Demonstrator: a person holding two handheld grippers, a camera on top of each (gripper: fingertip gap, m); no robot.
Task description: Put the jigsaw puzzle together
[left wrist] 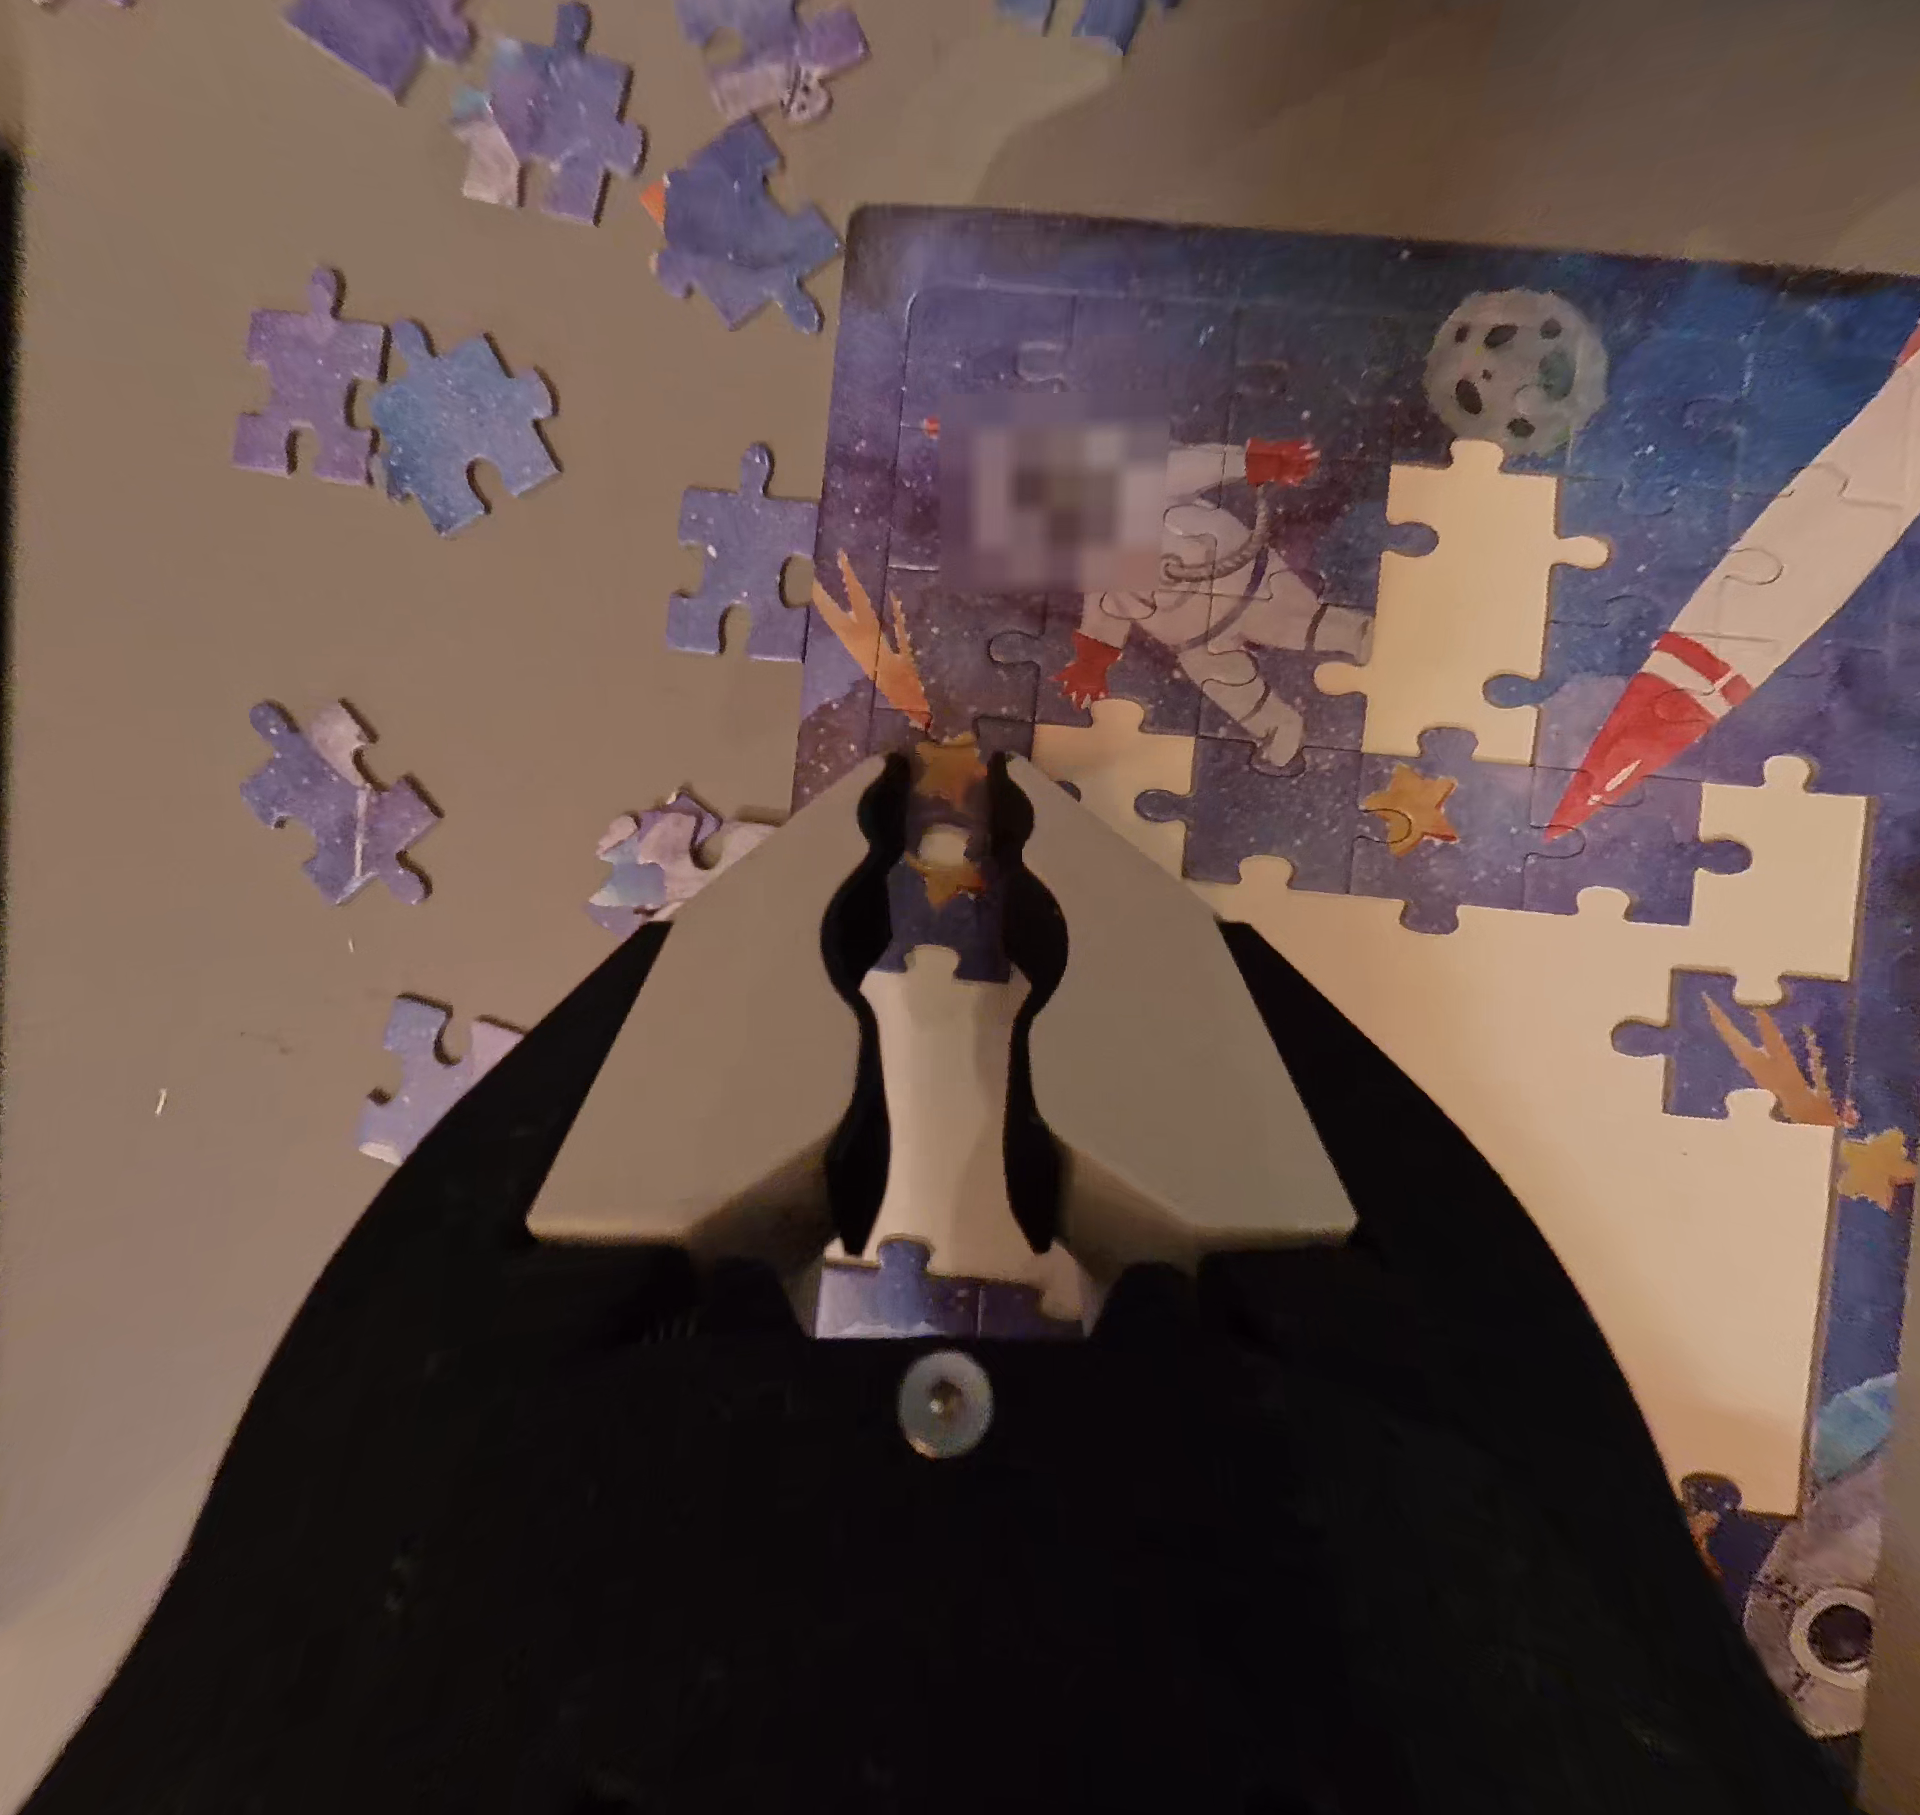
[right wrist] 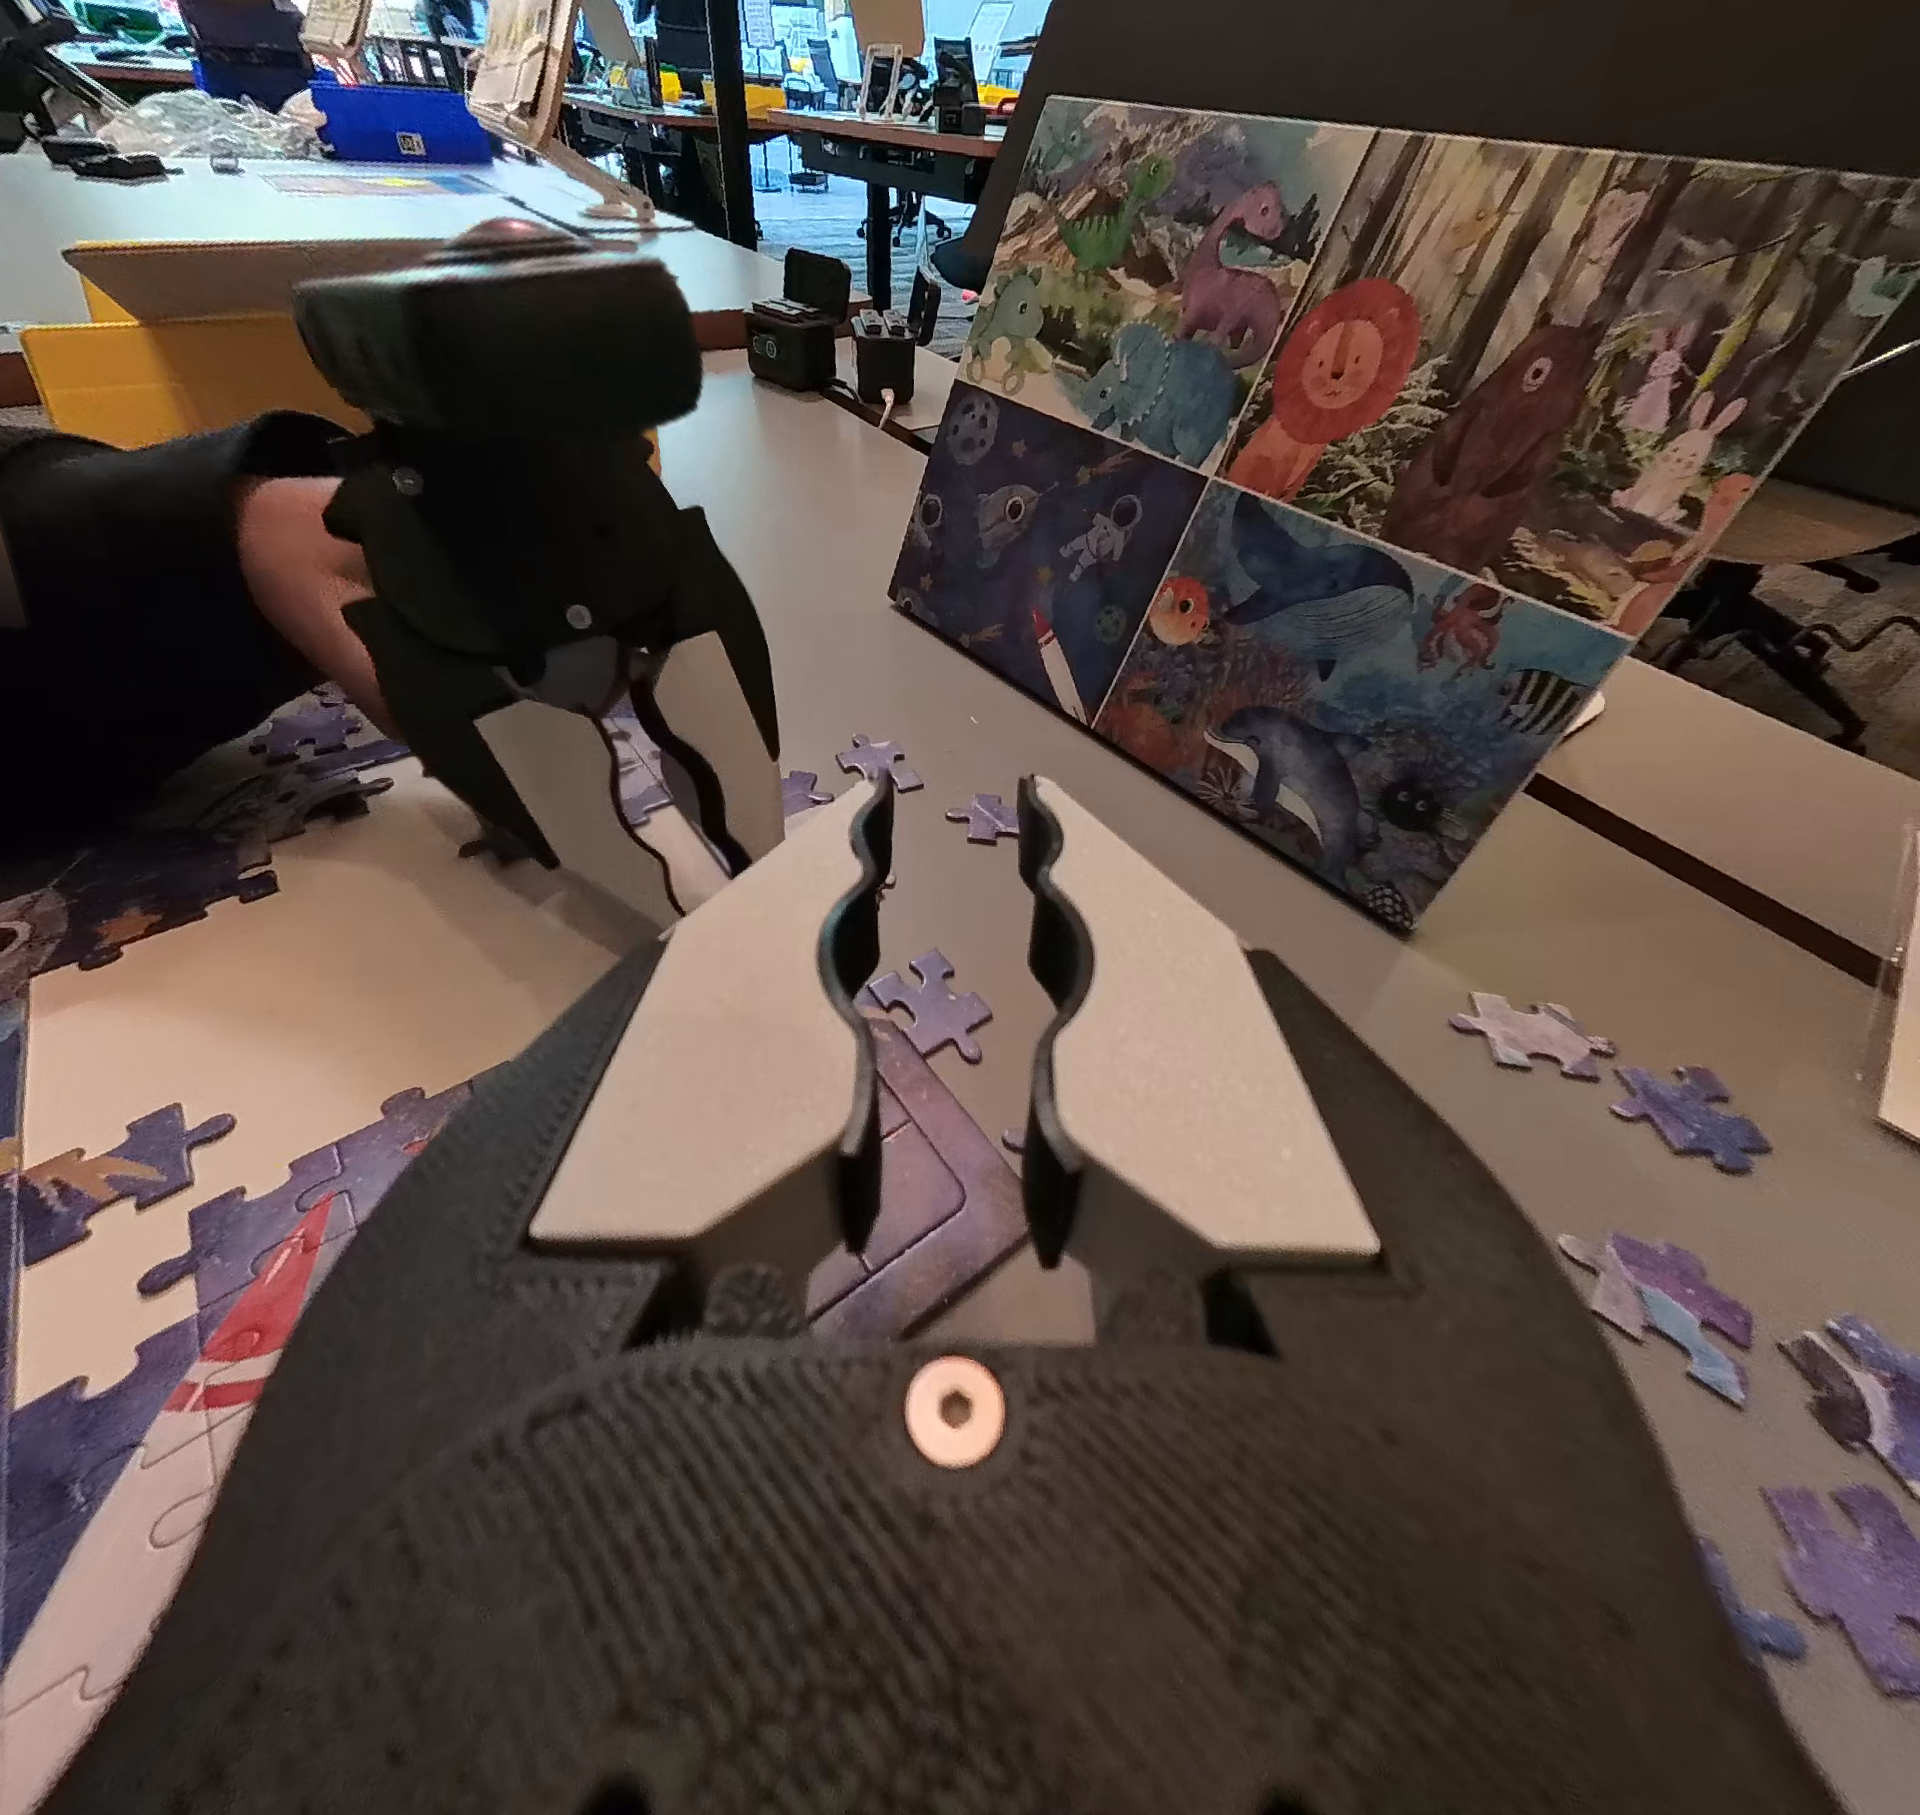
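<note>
Puzzle tray (left wrist: 1475,1194) is lying flat on the grey table (left wrist: 156,882), and I am looking down into it through the left wrist camera. Inside its blue border, joined pieces are forming a space picture: an astronaut (left wrist: 1216,602), a grey moon (left wrist: 1512,368), a red and white rocket (left wrist: 1704,685). Several patches of the tray's white base are showing bare between them. One single comet piece (left wrist: 1756,1048) is sitting alone on the white base near the tray's right border.

The left gripper (left wrist: 943,773) is pointing down at the tray's near left part. Its fingers (left wrist: 1101,934) are standing only narrowly apart, and a blue piece with gold stars (left wrist: 940,892) is showing in the slot between them, in line with the picture around it. I cannot tell whether the pads are pressing on it. In the right wrist view a hand (right wrist: 296,570) in a dark sleeve is holding this gripper, tips down at the tray.

The right gripper (right wrist: 956,799) is hanging above the tray's far corner, its fingers parted with nothing between them.

Loose blue and purple pieces (left wrist: 457,425) are lying scattered on the table left of the tray, outside it; one (left wrist: 743,570) is touching its left edge. More loose pieces (right wrist: 1688,1116) are lying to the right of the right gripper. Beyond them a flat box (right wrist: 1351,477) with four animal and space pictures is standing tilted on the table. Farther back, a yellow box (right wrist: 177,363) is standing on the table; I cannot see into it.
</note>
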